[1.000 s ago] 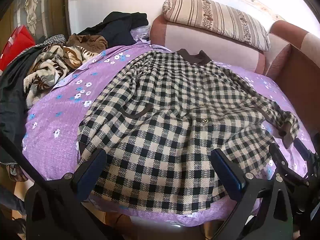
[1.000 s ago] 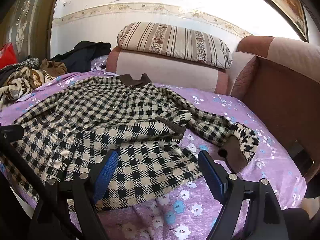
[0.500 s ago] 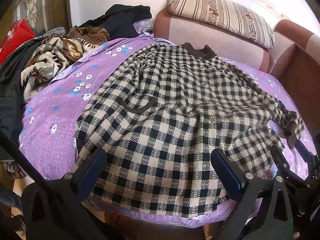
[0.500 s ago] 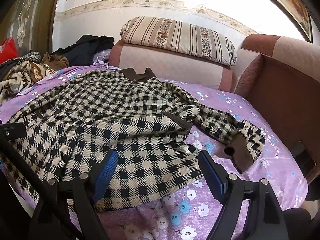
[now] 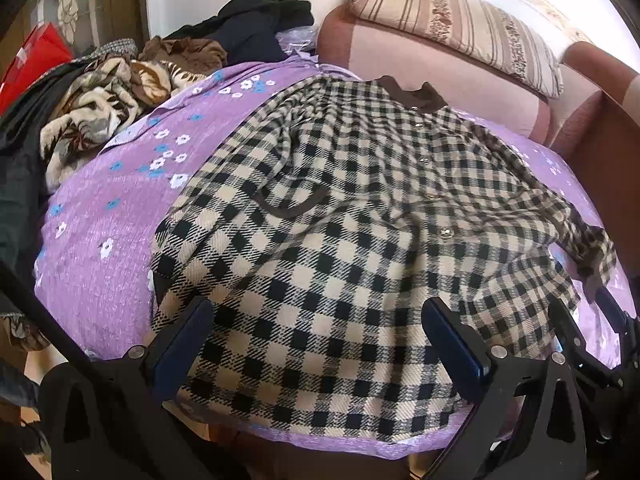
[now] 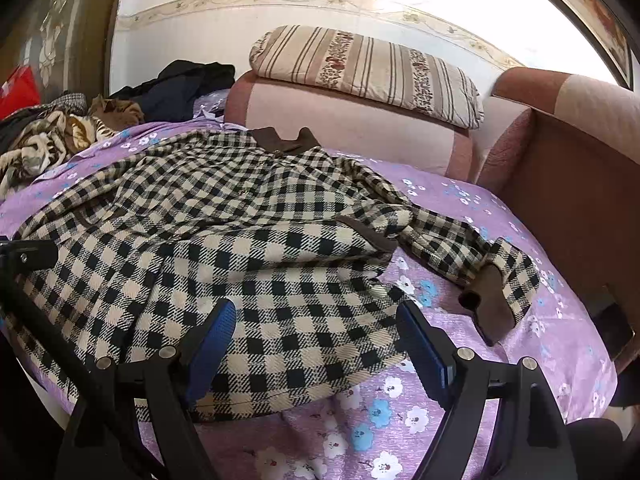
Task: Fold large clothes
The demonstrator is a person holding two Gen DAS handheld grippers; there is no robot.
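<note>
Coat [image 5: 360, 216]: lay spread flat, unfolded, on the purple bed [image 5: 100, 240].
Grippers: our left [image 5: 316, 340] and right [image 6: 316, 340] hovered wide open, empty, above its hem.
Progress: we judged no fold made.

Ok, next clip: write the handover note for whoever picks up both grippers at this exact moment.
Left gripper: open, empty, above the near hem of the checked coat.
Right gripper: open, empty, above the coat's near right corner.
Coat: spread flat, front up, on the purple cover, collar toward the sofa back. One sleeve trails to the right, brown cuff on the cover.
Done: coat laid out.
Left: every fold; probably bring that sleeve in first.
</note>
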